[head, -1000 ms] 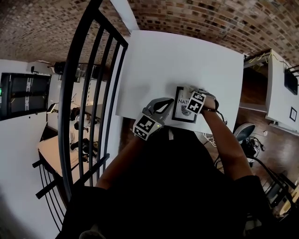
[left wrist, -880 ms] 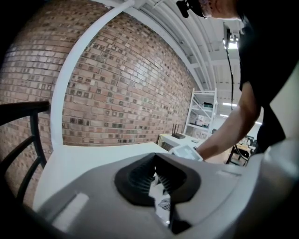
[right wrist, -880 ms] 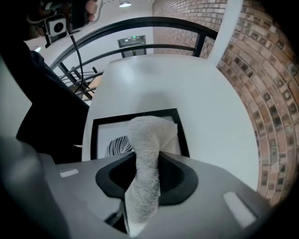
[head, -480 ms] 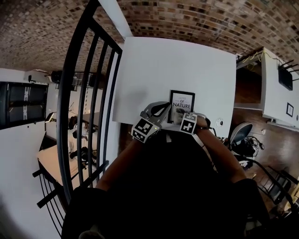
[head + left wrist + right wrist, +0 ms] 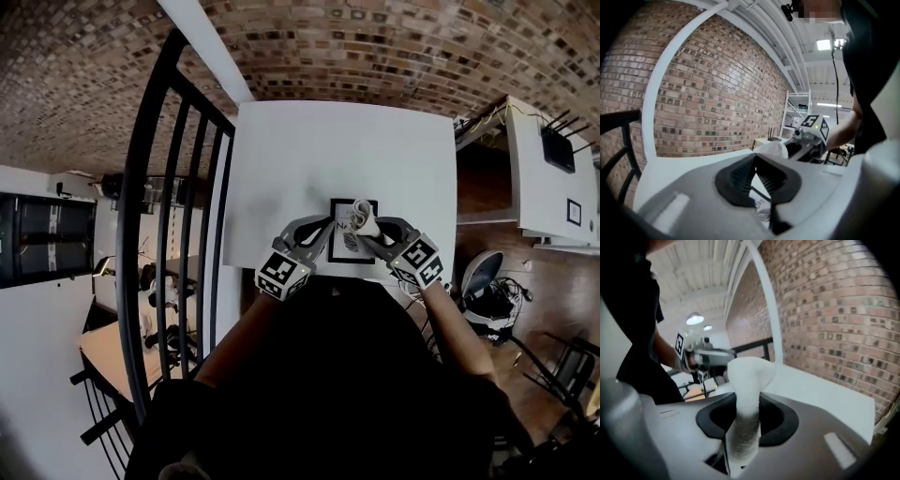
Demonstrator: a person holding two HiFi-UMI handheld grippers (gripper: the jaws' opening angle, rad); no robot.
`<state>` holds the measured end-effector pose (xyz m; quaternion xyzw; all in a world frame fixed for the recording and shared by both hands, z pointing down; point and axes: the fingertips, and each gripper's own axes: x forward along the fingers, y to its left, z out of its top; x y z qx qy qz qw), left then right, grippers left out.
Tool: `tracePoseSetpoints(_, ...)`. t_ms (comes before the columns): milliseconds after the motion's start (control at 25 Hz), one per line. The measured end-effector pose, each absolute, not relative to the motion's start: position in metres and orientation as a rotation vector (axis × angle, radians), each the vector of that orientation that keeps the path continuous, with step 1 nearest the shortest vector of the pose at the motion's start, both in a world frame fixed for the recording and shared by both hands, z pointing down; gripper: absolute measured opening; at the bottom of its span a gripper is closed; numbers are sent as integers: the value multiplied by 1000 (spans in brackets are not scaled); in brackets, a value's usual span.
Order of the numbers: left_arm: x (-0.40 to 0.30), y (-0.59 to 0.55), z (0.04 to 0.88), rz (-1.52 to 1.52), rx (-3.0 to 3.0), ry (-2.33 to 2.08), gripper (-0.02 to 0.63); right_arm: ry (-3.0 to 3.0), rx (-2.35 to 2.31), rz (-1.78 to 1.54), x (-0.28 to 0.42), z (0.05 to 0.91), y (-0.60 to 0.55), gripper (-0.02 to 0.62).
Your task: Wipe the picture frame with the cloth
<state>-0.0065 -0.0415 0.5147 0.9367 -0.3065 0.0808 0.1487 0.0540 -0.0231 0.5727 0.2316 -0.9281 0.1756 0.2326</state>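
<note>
The picture frame (image 5: 349,247), black-edged with a white print, lies on the white table (image 5: 309,150) near its front edge. My left gripper (image 5: 326,228) is at the frame's left side, jaws closed on its edge; the print (image 5: 761,207) shows just under the jaws in the left gripper view. My right gripper (image 5: 369,234) comes in from the right, shut on a bunched white cloth (image 5: 361,217) that stands over the frame's upper middle. The cloth (image 5: 747,378) sticks up between the right gripper's (image 5: 746,416) jaws. It also shows from the left gripper view as a cloth (image 5: 773,149) lump.
A black metal railing (image 5: 178,187) runs along the table's left side. A brick wall (image 5: 375,47) stands beyond the table's far edge. To the right are a second white surface (image 5: 553,178) and a chair (image 5: 483,277).
The right gripper has carried the cloth from the frame's right side, past its near edge, to over its upper middle. The left gripper has stayed at the frame's left edge.
</note>
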Motion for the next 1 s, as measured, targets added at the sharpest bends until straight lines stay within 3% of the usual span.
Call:
tracePoseSetpoints(360, 13, -45, 436, 65, 2821, -849, -2, -2903, 886, 218, 86, 427, -27, 120)
tracePoseSetpoints(1000, 20, -39, 429, 84, 2817, -840, -2, -2930, 923, 192, 86, 422, -31, 118)
